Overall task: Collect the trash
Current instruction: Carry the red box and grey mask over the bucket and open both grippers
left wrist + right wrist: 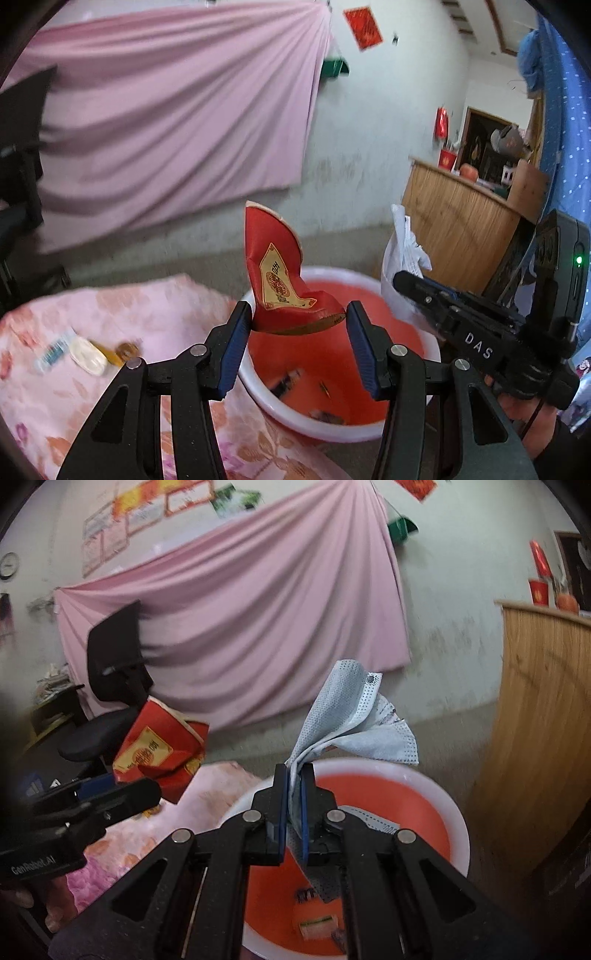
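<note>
We look down past both tools at a red basin with a white rim [258, 384], standing against a table under a pink flowered cloth [122, 321]. A few scraps already lie on the basin's red floor [314, 919], too blurred for us to name. On the cloth, left of the basin, we see more litter: a blue-and-white wrapper [51, 352], a pale oval piece [88, 356] and a small brown round thing [127, 350]. Behind hangs a pink sheet [166, 122] on the wall, with a black office chair [110, 686] before it and a wooden cabinet [546, 720] at the right. Nothing lies between either tool and the basin's mouth.

Our left gripper [298, 321] stands about half open, its blue pads pressed on the two ends of a crumpled red packet with a gold label [280, 273], which rises above the basin's near rim. Our right gripper [294, 801] is pinched almost shut on a pale blue face mask [354, 720]; the mask fans out above the fingertips and a strip of it trails down below the jaws, over the basin.
</note>
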`<state>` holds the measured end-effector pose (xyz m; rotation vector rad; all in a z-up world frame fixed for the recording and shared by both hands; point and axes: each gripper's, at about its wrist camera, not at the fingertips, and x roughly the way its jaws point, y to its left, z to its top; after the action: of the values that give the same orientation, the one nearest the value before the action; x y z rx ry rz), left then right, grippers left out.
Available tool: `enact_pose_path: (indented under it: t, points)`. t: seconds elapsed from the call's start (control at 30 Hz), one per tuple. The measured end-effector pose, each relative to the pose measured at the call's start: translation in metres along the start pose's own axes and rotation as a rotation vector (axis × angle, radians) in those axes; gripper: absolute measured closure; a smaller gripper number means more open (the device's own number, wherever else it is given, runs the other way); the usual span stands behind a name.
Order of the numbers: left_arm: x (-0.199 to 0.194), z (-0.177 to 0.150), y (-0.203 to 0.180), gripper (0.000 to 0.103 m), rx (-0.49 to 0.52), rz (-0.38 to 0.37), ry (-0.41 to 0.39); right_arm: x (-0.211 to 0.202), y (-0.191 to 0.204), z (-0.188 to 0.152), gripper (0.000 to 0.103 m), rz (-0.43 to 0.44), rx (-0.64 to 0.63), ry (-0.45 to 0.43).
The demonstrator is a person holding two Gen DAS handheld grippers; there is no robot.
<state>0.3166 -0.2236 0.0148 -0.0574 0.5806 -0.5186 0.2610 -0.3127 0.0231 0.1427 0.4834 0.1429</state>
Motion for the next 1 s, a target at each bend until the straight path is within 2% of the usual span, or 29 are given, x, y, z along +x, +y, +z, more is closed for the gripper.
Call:
enact_pose_path:
  t: [0.17, 0.43, 0.53, 0.6, 0.7, 1.0]
  points:
    - [0.02, -0.002, 0.003, 0.056, -0.023, -0.006, 0.102, 0.015, -0.014, -0.008, 0.072, -0.026, 0.049, 0.103]
    - [0.034, -0.005, 0.005, 0.056, -0.067, -0.022, 0.158, 0.023, -0.028, -0.013, 0.07, -0.047, 0.083, 0.173]
    - [0.027, -0.01, 0.014, 0.056, -0.079, -0.014, 0.161, 0.024, -0.026, -0.013, 0.061, -0.054, 0.08, 0.191]
    - [0.024, -0.01, 0.017, 0.056, -0.085, -0.006, 0.157, 0.025, -0.024, -0.014, 0.047, -0.056, 0.078, 0.201]
    - [0.018, -0.012, 0.024, 0.056, -0.092, 0.011, 0.15, 0.026, -0.025, -0.013, 0.035, -0.055, 0.079, 0.206]
    - [-0.001, -0.017, 0.047, 0.047, -0.12, 0.066, 0.129, 0.03, -0.022, -0.014, 0.01, -0.045, 0.078, 0.22]
